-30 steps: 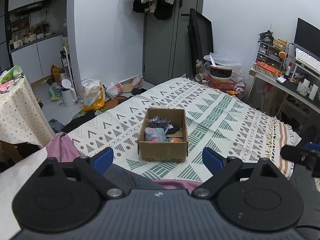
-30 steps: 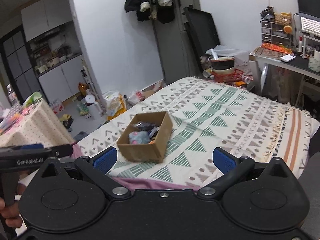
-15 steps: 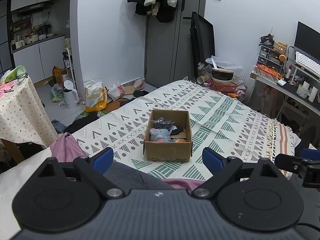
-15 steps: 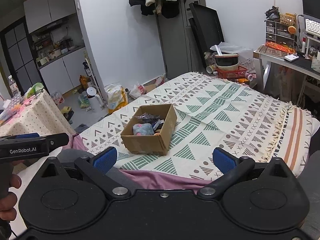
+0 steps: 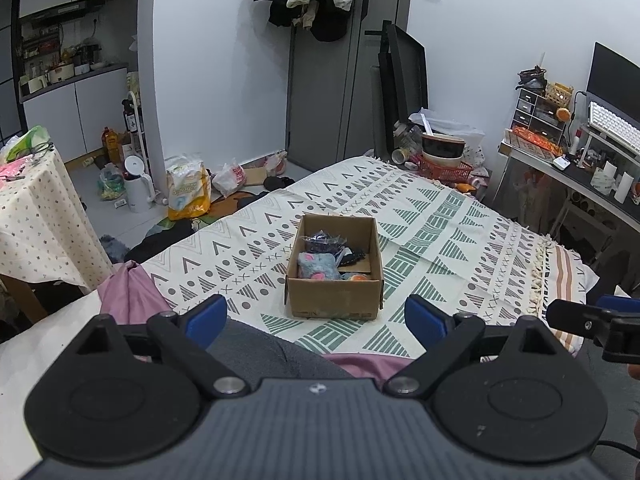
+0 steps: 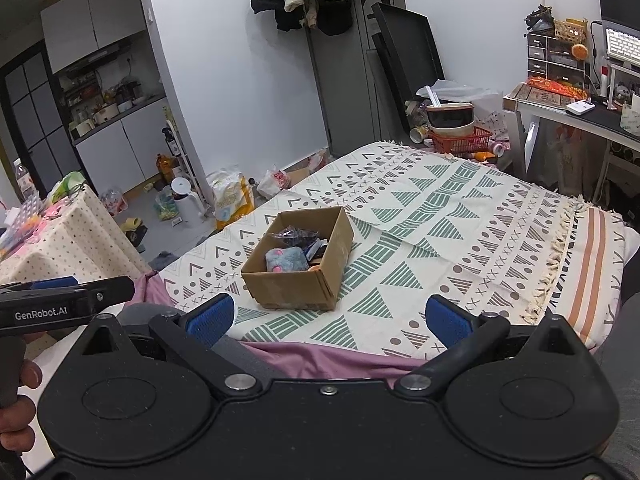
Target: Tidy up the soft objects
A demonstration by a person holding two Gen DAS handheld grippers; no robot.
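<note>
Left tongs (image 5: 316, 316) and right tongs (image 6: 326, 316), each held level with blue fingertips spread wide, grasping nothing, low in frame. Both point toward the cardboard box (image 5: 334, 300) at frame centre on the patterned bed cover (image 6: 460, 240). A grey plush toy (image 5: 317, 265) lies inside the box.

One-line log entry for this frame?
phase: approach | left tool: open, empty | right tool: open, empty | cardboard box: on bed, holds plush toy

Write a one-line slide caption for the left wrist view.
Open left claw faces a cardboard box of soft items, including a grey plush toy, on a patterned bedspread.
</note>
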